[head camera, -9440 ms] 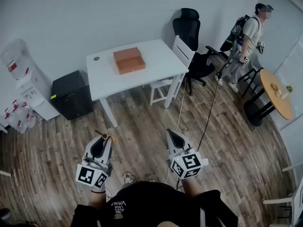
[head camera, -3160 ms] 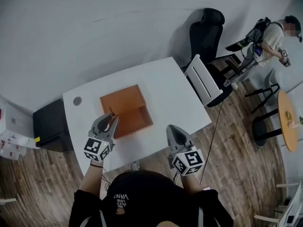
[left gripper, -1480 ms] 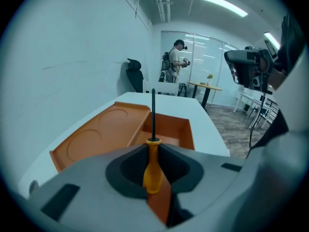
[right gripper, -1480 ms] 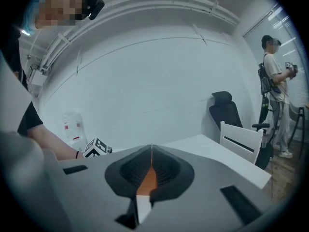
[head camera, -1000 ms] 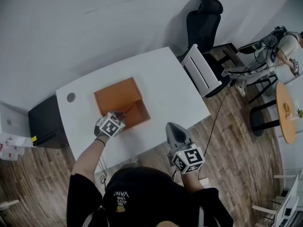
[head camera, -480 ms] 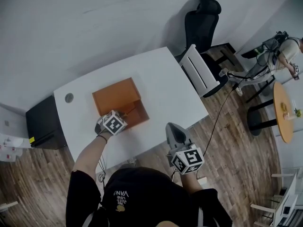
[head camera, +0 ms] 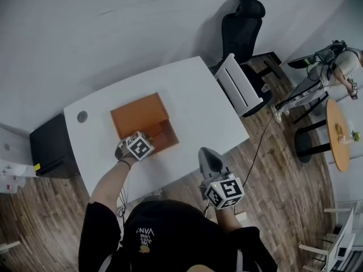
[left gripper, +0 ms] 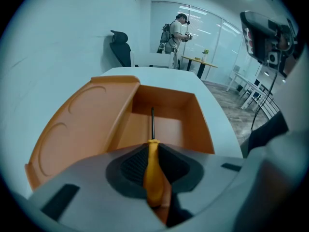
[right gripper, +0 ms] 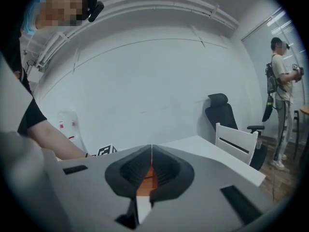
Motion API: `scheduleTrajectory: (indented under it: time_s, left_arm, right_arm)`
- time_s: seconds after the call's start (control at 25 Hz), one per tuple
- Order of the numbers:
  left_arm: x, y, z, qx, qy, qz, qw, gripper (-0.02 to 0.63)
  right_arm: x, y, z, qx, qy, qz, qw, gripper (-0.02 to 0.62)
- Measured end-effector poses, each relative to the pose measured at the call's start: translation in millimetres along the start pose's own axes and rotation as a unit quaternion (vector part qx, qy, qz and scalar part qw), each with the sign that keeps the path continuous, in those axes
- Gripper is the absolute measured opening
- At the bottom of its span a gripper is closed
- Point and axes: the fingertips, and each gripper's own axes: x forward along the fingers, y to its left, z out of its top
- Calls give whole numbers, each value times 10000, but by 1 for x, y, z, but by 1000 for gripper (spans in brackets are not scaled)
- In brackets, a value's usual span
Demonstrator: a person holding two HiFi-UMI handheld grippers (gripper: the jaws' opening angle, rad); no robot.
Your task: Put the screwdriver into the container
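Now, screwdriver [left gripper: 153, 175] being aimed into container [left gripper: 203, 124]

Its yellow handle is being gripped by the left hand-held gripper [left gripper: 152, 151], with the shaft pointing into the open orange box. It is best released low, clear of the walls. The right hand-held gripper [right gripper: 151, 161] is being held closed, empty.

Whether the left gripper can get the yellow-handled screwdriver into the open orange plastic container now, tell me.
Probably yes. The left gripper, shut on the yellow-handled screwdriver, hangs over the open orange plastic container; its lid lies aside, and nothing shows in the compartment under the shaft.
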Motion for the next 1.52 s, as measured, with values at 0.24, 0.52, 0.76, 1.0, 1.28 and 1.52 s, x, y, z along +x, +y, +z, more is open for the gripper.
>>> scheduleTrajectory:
  time_s: [0.24,0.52,0.76,1.0,1.28,1.52]
  left_arm:
    - [2,-2,-1,83,54,6,10000,75]
    - [2,-2,0,157,54,31,9999,75]
    - [4,-4,-1,200,-31,52,9998,77]
    - [4,-7,-1,212,-17,-3,9998,99]
    - [0,-7,-2,183,-111,4,9998,127]
    - [-4,-8,-2,223,-200,61,9995,137]
  right_arm:
    - [-2,2,-1,-9,1,-19,10000,12]
    - [-4,4,0,-49,33,-11,10000,12]
    - [-2,6,-1,-80,69,32,9999,12]
    - [-1,8,0,-92,57,73,9999,12]
    - [-1,6,0,-70,48,80,9999,12]
    - [-1,4,-1,-62,60,135,9999,12]
